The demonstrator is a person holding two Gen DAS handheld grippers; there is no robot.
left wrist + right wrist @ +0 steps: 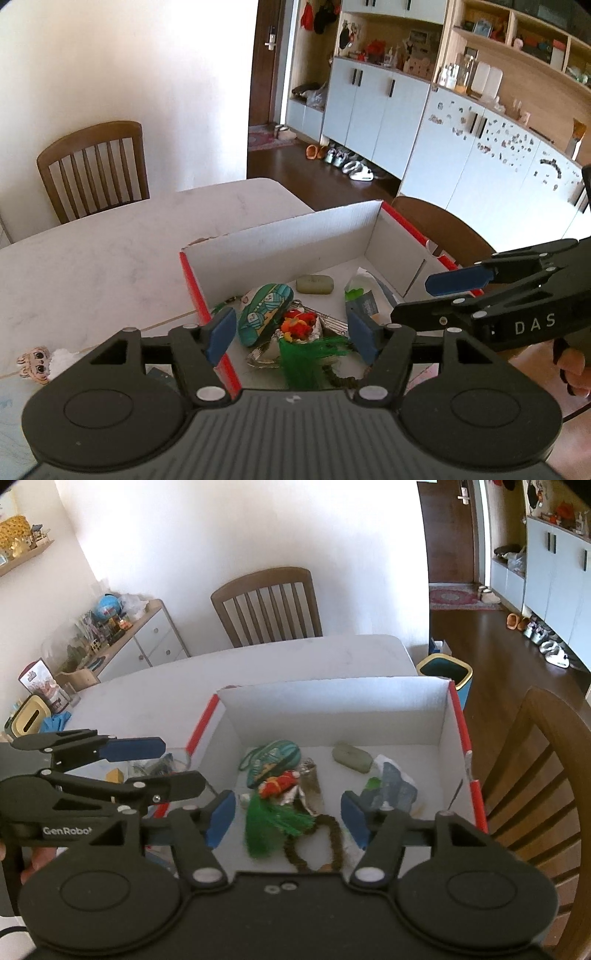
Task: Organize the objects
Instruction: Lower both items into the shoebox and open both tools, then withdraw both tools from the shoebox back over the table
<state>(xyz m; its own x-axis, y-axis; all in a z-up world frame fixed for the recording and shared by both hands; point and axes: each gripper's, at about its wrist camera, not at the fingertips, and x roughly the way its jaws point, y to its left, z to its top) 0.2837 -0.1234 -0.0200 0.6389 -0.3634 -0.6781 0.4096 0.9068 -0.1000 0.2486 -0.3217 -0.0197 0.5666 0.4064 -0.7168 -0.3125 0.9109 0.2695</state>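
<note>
Two open, empty jaws frame the left wrist view: the left hand-held gripper (291, 334) hangs over the box (288, 232) on the bench (110, 251), green tassel (299, 360) directly below. From the right wrist, the right hand-held gripper (288, 818), likewise agape and empty, hovers equally near, tassel (269, 827) lengthwise toward it.

Open box of small items on the white worktop

The red-edged cardboard box (288, 236) sits at the worktop's (110, 251) right edge, holding a teal patterned pouch (264, 314), a grey-green bar (314, 284) and a green tassel (299, 360); the left gripper (291, 334), jaws apart and empty, hangs over its near end.
</note>
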